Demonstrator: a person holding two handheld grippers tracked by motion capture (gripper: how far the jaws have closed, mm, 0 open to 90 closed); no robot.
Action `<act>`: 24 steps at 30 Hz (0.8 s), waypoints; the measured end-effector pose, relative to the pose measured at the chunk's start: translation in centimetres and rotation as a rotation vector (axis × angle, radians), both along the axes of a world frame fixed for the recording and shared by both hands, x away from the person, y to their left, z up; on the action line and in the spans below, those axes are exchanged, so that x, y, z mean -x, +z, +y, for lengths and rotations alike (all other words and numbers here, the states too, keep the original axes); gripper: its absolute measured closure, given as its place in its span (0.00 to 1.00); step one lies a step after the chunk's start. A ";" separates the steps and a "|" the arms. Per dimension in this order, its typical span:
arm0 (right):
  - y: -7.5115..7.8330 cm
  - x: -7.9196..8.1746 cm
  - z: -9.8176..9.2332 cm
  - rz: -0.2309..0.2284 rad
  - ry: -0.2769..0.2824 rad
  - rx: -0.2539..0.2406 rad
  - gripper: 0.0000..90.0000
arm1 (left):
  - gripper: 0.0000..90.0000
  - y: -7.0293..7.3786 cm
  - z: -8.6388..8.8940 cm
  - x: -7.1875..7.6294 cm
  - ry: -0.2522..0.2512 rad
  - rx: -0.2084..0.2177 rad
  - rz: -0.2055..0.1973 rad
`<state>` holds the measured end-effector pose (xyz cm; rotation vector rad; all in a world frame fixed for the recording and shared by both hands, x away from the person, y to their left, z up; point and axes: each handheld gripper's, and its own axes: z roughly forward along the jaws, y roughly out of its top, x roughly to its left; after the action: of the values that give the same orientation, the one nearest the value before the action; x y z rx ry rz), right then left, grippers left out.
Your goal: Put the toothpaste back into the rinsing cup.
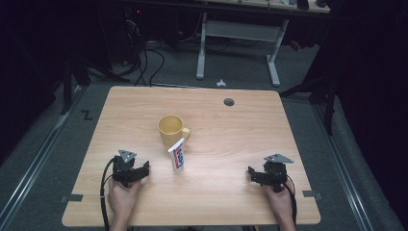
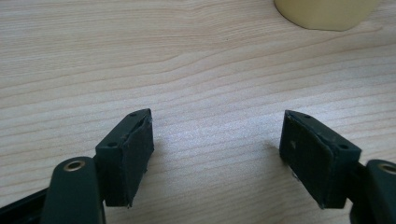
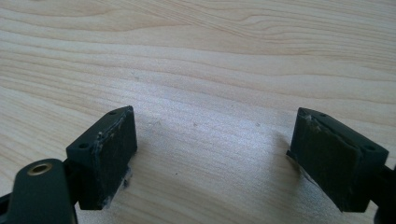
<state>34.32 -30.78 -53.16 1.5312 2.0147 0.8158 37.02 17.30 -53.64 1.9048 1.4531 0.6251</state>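
Spanning most of the high view: a light wooden bench [image 1: 231, 202], grain running across, a small round dark hole [image 1: 229, 102] near its far edge. Behind it, grey floor with a white-legged desk frame [image 1: 238, 33] and loose black cables [image 1: 144, 60]. On the bench, just left of centre: a yellow mug [image 1: 171, 129], upright, mouth open upward, handle turned to the right. Just in front of the handle and apparently touching it, though cannot tell for sure: a white toothpaste tube [image 1: 177, 154] with red and blue print, standing nearly upright, leaning slightly. Near the front edge, left side: left hand [image 1: 122, 197] wrapped around the left hand-held gripper [image 1: 143, 169], grey three-cornered plate on top, black cable trailing back off the bench edge, pointed toward the tube, which stands a little to the right. In the left gripper view, jaws spread wide, released, bare wood between the pads [image 2: 133, 158], base of the mug [image 2: 327, 13] at the top right. Front right: right hand [image 1: 280, 202] on the right hand-held gripper [image 1: 251, 173], well apart from mug and tube. In the right gripper view, likewise released, pads [image 3: 109, 156] wide apart over bare wood.
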 end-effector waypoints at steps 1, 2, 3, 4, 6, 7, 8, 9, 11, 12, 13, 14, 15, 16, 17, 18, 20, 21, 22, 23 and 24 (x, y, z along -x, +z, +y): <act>0.0 0.0 0.0 0.000 0.000 0.000 0.16 | 0.29 0.0 0.0 0.0 0.000 0.000 0.000; 0.0 0.0 0.0 0.001 -0.002 -0.001 0.16 | 0.29 0.0 0.0 0.0 0.000 0.000 0.000; 0.0 0.0 0.0 0.000 0.000 0.000 0.16 | 0.29 0.0 0.0 0.0 0.000 0.000 0.000; 0.0 0.0 0.0 0.001 -0.002 -0.002 0.16 | 0.29 0.0 0.0 0.0 -0.001 -0.001 0.000; 0.0 0.0 0.0 0.001 -0.002 -0.003 0.16 | 0.29 0.0 0.0 0.0 -0.001 -0.001 0.001; 0.0 0.0 0.0 0.001 -0.002 -0.003 0.16 | 0.29 0.0 0.0 0.0 -0.001 0.000 0.001; 0.0 0.0 0.0 0.001 -0.002 -0.003 0.16 | 0.29 0.0 0.0 0.0 -0.002 0.000 0.001; 0.0 0.0 0.0 0.001 -0.002 -0.002 0.17 | 0.29 0.0 0.0 0.0 -0.004 -0.002 0.001; 0.0 0.0 0.1 0.001 -0.004 -0.003 0.17 | 0.28 0.0 -0.1 0.1 -0.012 -0.004 0.001; 0.0 0.0 0.0 0.000 -0.003 -0.002 0.17 | 0.28 0.0 -0.1 0.1 -0.014 -0.004 0.000; 0.0 0.0 0.0 0.000 -0.003 -0.002 0.17 | 0.28 0.0 -0.1 0.1 -0.015 -0.004 0.001; 0.0 0.1 0.1 0.001 -0.003 -0.003 0.17 | 0.28 0.0 -0.1 0.1 -0.014 -0.003 0.001; 0.0 0.1 0.1 0.002 -0.002 -0.002 0.17 | 0.28 0.0 -0.2 0.2 -0.014 -0.004 0.002; 0.0 0.1 0.1 0.002 0.001 -0.001 0.17 | 0.28 0.0 -0.2 0.2 -0.012 -0.003 0.003; 0.0 0.1 0.1 0.002 0.004 0.000 0.17 | 0.28 0.0 -0.2 0.3 -0.010 -0.004 0.001; 0.0 0.1 0.1 0.002 0.004 -0.001 0.17 | 0.28 0.0 -0.2 0.3 -0.013 -0.003 0.001; 0.0 0.1 0.1 0.002 0.004 -0.001 0.17 | 0.28 0.0 -0.2 0.3 -0.017 0.002 0.003; 0.0 0.1 0.1 0.002 0.004 -0.001 0.17 | 0.28 0.0 -0.2 0.3 -0.018 0.002 0.003; 0.0 0.1 0.1 0.002 0.004 -0.001 0.17 | 0.28 0.0 -0.2 0.3 -0.018 0.002 0.003; 0.0 0.1 0.1 0.002 0.004 -0.001 0.17 | 0.28 0.0 -0.2 0.3 -0.019 0.002 0.004; 0.0 0.1 0.1 0.002 0.004 -0.001 0.17 | 0.28 0.0 -0.2 0.3 -0.018 0.002 0.003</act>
<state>34.19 -30.67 -53.14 1.5291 2.0200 0.8168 36.75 17.09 -53.63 1.9164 1.4363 0.6121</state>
